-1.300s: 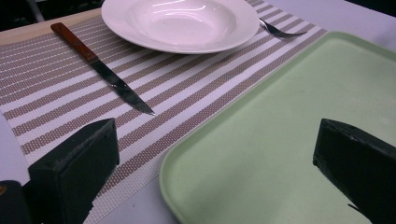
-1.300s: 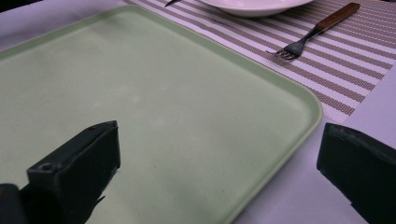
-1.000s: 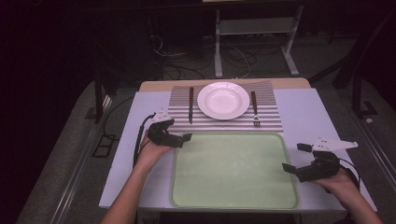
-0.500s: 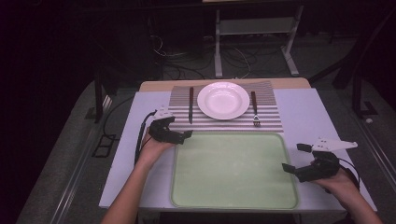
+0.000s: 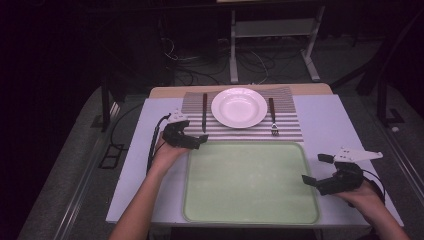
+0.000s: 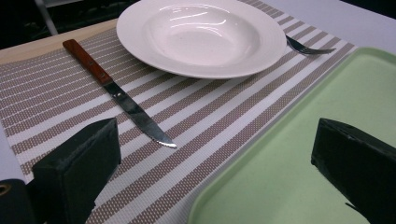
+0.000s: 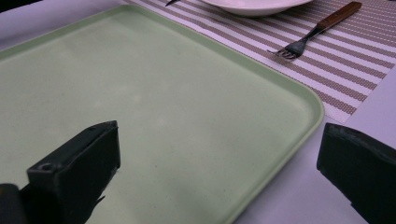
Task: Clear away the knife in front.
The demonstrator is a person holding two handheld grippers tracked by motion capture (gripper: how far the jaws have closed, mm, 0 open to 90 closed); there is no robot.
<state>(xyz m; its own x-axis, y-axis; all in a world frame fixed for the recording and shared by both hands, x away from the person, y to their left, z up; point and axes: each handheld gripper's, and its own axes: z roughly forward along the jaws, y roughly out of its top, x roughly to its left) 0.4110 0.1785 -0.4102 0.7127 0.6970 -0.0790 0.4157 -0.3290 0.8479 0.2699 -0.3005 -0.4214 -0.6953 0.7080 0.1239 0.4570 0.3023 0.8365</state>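
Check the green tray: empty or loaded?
Empty. The green tray has a bare surface; knife, fork and plate sit on the placemat.

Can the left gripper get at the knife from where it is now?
Probably yes: the left gripper is open beside the knife, which lies bare on the striped placemat, with nothing between them.

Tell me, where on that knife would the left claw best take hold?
Probably the wooden handle of the knife, not the blade. The knife lies flat on the striped mat, handle toward the far edge, serrated tip toward the open left claw. The handle is thicker, so the jaws could come down from above, one on each long side. The plate sits close beside it, leaving little room.
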